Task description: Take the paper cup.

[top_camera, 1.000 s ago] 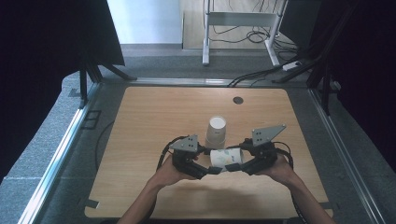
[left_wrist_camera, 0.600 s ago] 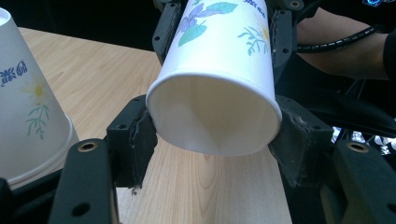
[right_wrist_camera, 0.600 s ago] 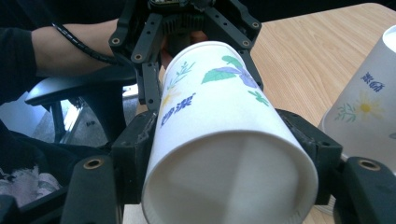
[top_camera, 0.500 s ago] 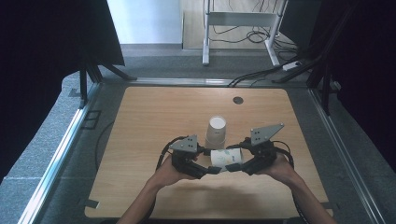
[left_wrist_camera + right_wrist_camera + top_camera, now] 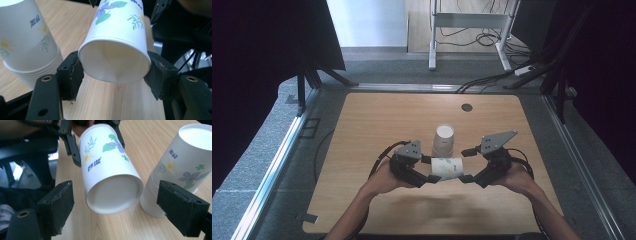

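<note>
Black rubber pads of the left gripper (image 5: 113, 75) are clamped on the rim of a flowered paper cup (image 5: 117, 42), held on its side just above the tabletop (image 5: 377, 125). Across from it, the right gripper (image 5: 115, 212) has just been opening its jaws; they stand apart on either side of the cup's base, pads off the paper. Just beyond the held cup, an upside-down stack of cups (image 5: 443, 140) stands on the wood, near but apart. By my reading, a single cup has been pulled from the stack and handed to the left gripper. Next, the right gripper should back clear, and the left should turn the cup and set it down without crushing the thin rim.
</note>
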`<state>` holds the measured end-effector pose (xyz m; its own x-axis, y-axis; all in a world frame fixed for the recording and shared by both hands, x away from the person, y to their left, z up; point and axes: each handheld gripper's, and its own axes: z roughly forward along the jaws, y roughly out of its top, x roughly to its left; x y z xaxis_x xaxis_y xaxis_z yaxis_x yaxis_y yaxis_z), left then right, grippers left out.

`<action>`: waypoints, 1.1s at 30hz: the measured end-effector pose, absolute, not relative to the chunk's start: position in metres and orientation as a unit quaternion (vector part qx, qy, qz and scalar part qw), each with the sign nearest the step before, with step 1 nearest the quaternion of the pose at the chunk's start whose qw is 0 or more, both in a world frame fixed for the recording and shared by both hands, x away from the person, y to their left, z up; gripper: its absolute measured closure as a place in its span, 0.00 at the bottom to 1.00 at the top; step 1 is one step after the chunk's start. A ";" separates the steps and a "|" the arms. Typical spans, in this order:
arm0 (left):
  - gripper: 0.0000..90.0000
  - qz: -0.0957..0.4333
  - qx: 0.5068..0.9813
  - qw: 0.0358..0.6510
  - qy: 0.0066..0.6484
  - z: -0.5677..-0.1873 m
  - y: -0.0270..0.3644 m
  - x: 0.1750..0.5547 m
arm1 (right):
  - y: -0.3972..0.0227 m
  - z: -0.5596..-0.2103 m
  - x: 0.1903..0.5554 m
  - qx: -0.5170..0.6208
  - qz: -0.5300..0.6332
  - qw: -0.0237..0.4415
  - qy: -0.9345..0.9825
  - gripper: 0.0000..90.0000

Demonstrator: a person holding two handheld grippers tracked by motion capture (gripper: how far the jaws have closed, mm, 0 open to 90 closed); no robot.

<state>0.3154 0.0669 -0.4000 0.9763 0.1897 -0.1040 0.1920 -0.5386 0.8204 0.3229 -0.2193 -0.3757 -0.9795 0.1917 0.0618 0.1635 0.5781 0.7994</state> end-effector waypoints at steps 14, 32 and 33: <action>0.38 0.005 0.929 0.360 0.085 -0.380 0.053 0.321 | -0.203 -0.373 0.321 0.080 0.369 0.043 0.925 0.15; 0.38 0.014 0.961 0.272 0.056 -0.365 0.026 0.323 | -0.176 -0.379 0.317 0.044 0.297 0.044 0.953 0.17; 0.38 0.014 0.962 0.268 0.054 -0.365 0.024 0.323 | -0.174 -0.380 0.317 0.043 0.294 0.045 0.954 0.18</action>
<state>0.3233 0.0241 -0.3651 0.9937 0.1120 -0.0018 0.0968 -0.8503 0.5173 0.3169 -0.1744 -0.3796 -0.9923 0.1076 -0.0606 0.0548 0.8238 0.5642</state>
